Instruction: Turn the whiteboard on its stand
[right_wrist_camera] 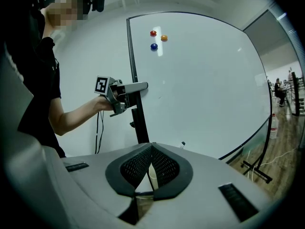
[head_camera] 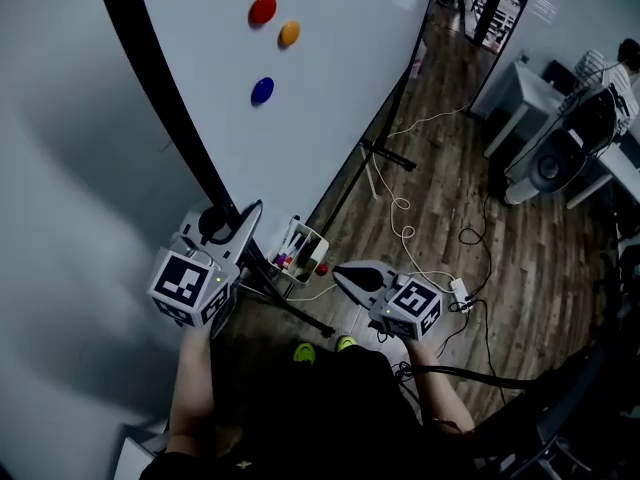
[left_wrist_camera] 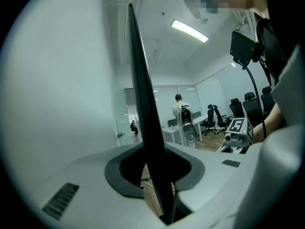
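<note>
Left gripper (head_camera: 238, 218) on the whiteboard (head_camera: 330, 58), right gripper (head_camera: 342, 273) free
The left jaws were closed narrowly on the board's black frame edge (left_wrist_camera: 147, 128). The board stood on its stand (head_camera: 385, 155) over the wooden floor (head_camera: 450, 198), with three coloured magnets (head_camera: 262, 90) high on its face. The right gripper was held apart from the board, near the pen tray (head_camera: 298, 248), with its jaws together and nothing between them
</note>
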The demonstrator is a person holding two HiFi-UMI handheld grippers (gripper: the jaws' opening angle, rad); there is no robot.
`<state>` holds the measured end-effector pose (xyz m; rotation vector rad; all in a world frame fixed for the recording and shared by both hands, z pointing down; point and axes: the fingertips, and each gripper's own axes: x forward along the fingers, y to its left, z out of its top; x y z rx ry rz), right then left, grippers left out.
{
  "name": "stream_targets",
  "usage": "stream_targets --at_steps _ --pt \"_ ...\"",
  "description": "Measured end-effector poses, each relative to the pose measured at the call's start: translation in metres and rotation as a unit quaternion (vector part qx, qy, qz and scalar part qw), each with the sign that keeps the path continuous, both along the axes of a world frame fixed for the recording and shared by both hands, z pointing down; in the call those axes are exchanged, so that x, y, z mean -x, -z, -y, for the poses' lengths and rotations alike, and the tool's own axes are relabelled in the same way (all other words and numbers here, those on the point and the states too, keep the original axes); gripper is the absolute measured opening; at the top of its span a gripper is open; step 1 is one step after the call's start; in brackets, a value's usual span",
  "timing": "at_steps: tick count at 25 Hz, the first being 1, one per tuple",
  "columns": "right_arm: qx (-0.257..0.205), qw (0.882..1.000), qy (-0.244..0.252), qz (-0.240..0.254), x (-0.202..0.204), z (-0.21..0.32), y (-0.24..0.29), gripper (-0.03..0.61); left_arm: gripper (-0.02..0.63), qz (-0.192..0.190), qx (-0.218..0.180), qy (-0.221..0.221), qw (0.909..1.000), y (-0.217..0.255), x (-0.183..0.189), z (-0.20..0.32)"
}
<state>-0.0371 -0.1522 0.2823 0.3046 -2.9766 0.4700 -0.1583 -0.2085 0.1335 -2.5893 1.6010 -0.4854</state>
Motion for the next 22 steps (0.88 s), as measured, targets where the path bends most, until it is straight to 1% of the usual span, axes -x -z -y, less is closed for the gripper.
stream_targets --at_steps 2,6,8,13,15,22 --pt "0.002 1.0 -0.015 0.0 -0.002 0.001 -0.001 0.0 0.121 0.004 0.004 -0.001 1.0 -0.002 -0.002 0.003" --pt "0.003 1.0 -0.031 0.0 0.004 0.001 -0.002 0.0 0.11 -0.019 0.013 -0.004 0.9997 -0.005 0.001 0.005" --pt "0.002 0.999 -0.035 0.0 0.006 0.001 -0.005 0.0 0.101 -0.022 0.017 -0.006 0.9996 -0.01 0.0 0.005" --pt "-0.001 0.999 -0.039 -0.003 0.016 -0.001 -0.01 0.0 0.103 0.007 0.024 0.003 0.9997 -0.015 0.002 0.008" --pt "-0.003 0.999 -0.043 -0.006 0.018 -0.002 -0.012 0.0 0.103 0.012 0.028 0.005 0.9995 -0.018 0.004 0.01" --pt "0.001 0.997 -0.073 -0.011 0.003 0.003 -0.03 0.0 0.095 0.03 0.031 0.004 0.9991 -0.031 -0.006 0.025"
